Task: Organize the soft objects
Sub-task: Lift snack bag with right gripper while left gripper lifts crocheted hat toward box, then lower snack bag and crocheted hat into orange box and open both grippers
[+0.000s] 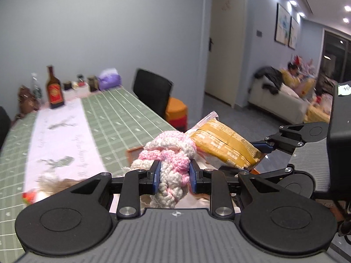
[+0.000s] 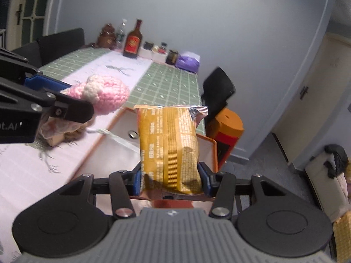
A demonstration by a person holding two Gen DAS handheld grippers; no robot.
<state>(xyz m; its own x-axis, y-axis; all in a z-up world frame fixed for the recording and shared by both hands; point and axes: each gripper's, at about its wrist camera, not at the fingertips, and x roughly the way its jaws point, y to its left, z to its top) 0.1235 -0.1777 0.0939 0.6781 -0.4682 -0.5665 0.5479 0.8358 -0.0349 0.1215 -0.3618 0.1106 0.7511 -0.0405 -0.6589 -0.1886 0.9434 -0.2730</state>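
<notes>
My left gripper (image 1: 174, 176) is shut on a pink and white crocheted toy (image 1: 173, 153), held up above the table. The same crocheted toy (image 2: 105, 94) shows at the left of the right wrist view, clamped in the left gripper (image 2: 74, 103). My right gripper (image 2: 171, 180) is shut on a yellow snack packet (image 2: 170, 146), its blue pads pressing both sides. That snack packet (image 1: 228, 144) appears to the right of the toy in the left wrist view. Below the packet stands an open white box with an orange rim (image 2: 122, 140).
A long table with a green checked cloth (image 1: 122, 114) and a pale runner carries a brown bottle (image 1: 54, 89), jars and a purple bag (image 1: 109, 79) at its far end. A black chair (image 1: 153, 89) and an orange stool (image 1: 177, 114) stand beside it. A fluffy brown thing (image 2: 65, 131) lies left of the box.
</notes>
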